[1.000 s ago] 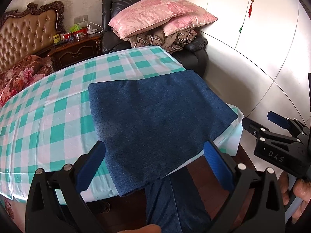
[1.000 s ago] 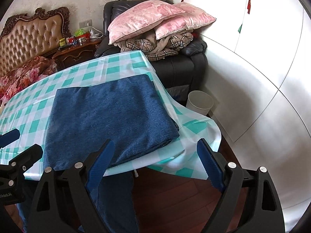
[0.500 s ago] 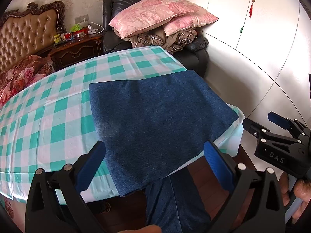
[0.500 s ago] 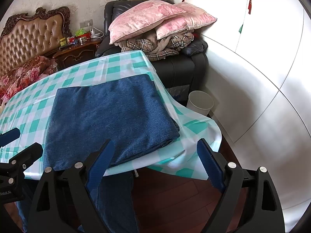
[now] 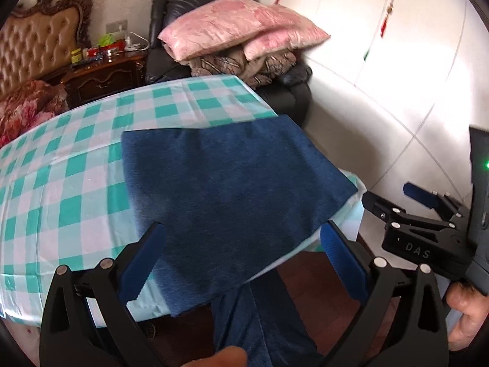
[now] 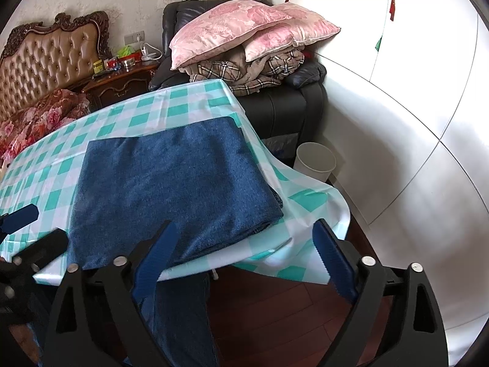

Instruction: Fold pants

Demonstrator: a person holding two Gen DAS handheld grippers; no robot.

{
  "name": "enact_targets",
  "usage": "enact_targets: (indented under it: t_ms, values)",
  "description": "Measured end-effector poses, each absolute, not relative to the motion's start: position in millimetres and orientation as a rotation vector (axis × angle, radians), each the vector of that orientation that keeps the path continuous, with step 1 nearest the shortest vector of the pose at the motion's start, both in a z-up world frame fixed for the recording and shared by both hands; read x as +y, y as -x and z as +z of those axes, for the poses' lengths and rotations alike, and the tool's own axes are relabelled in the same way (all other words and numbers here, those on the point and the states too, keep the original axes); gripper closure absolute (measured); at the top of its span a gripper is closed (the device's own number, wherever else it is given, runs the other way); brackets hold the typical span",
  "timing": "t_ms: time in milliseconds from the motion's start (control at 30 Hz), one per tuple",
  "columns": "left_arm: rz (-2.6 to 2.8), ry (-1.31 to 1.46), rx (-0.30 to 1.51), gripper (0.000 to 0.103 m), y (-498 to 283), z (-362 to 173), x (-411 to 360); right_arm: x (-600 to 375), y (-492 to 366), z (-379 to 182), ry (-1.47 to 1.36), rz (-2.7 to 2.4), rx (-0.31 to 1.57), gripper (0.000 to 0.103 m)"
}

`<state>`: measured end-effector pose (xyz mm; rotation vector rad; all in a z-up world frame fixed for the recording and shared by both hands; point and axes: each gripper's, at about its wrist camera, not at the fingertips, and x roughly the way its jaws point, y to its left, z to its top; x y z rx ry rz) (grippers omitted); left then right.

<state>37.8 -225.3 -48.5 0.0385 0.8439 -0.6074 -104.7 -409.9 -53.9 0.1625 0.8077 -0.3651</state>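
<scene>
Both of our grippers have drifted a touch closer over the last second; the folded dark blue denim pants (image 6: 171, 189) haven't budged on the green-and-white checked counter (image 5: 61, 183). Left gripper (image 5: 241, 260) and right gripper (image 6: 244, 253) hover with jaws spread wide, holding nothing. Folding looks pretty much done to us. Layers underneath are hidden, and the left view's blurry.

folded blue pants (image 6: 171, 189) lie on the checked tablecloth (image 6: 45, 171).
</scene>
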Motion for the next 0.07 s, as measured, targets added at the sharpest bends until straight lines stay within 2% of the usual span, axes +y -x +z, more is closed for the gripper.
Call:
enact_targets:
  t_ms: [67]
  values:
    - [-0.537,-0.018,0.806,0.002,-42,-47,-197,-415,102,-58,-0.208,-0.359,0.778,0.015]
